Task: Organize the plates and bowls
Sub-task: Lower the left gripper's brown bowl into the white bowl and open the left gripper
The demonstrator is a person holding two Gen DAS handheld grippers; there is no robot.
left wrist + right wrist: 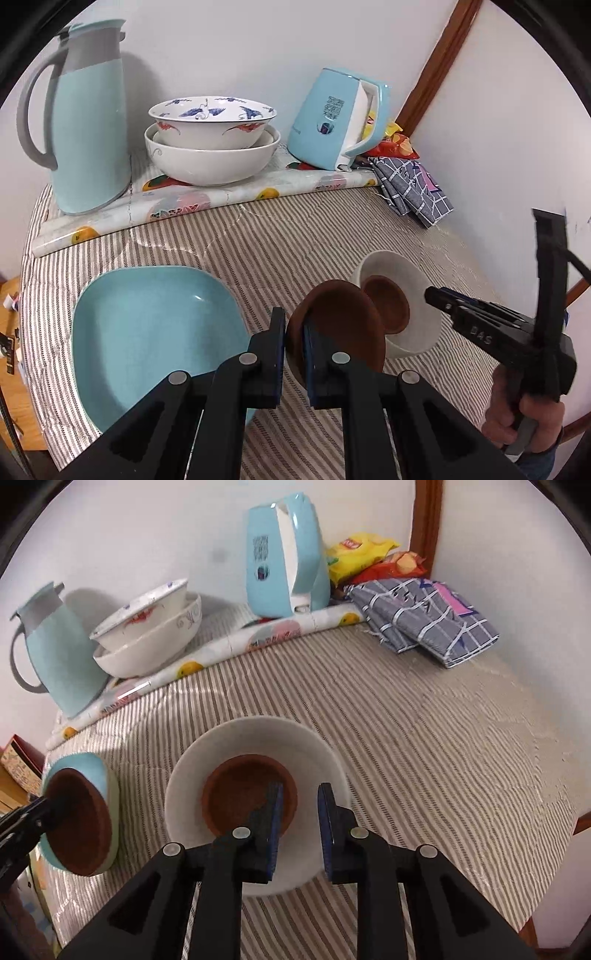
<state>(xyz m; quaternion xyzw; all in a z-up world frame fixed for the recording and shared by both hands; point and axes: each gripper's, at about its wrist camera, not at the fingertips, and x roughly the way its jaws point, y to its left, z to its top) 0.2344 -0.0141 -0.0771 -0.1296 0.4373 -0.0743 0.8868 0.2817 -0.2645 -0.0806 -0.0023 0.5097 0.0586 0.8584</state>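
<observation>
bowls first, from my left wrist view: two brown wooden saucers, one white bowl [417, 295], one pale blue squarish dish [147, 325], and two stacked white china bowls [212, 138] at the back, the upper one painted with blue birds. my left gripper [294, 354] is pinched tight on the rim of one brown saucer [340, 328], holding it tilted above the striped tabletop [295, 229] between the blue dish and the white bowl. the second brown saucer [386, 304] sits inside the white bowl. my right gripper [434, 295], in my hand [524, 421], reaches in from the right, its tip over that bowl. one blue jug [88, 122] and one blue kettle [340, 118] stand on a rolled fruit-print sheet [207, 205]; folded checked cloth [413, 184] lies beside it.

from my right wrist view: my right gripper [300, 823] stands a little apart, clasping nothing, blue pads over the round, matte second brown saucer [243, 797] nested in the smooth white bowl [207, 775]. at the left the brown saucer [79, 823] hangs in my left gripper [48, 805] before the blue dish [88, 768]. two snack packets [369, 554] lie behind the checked cloth [424, 616].
</observation>
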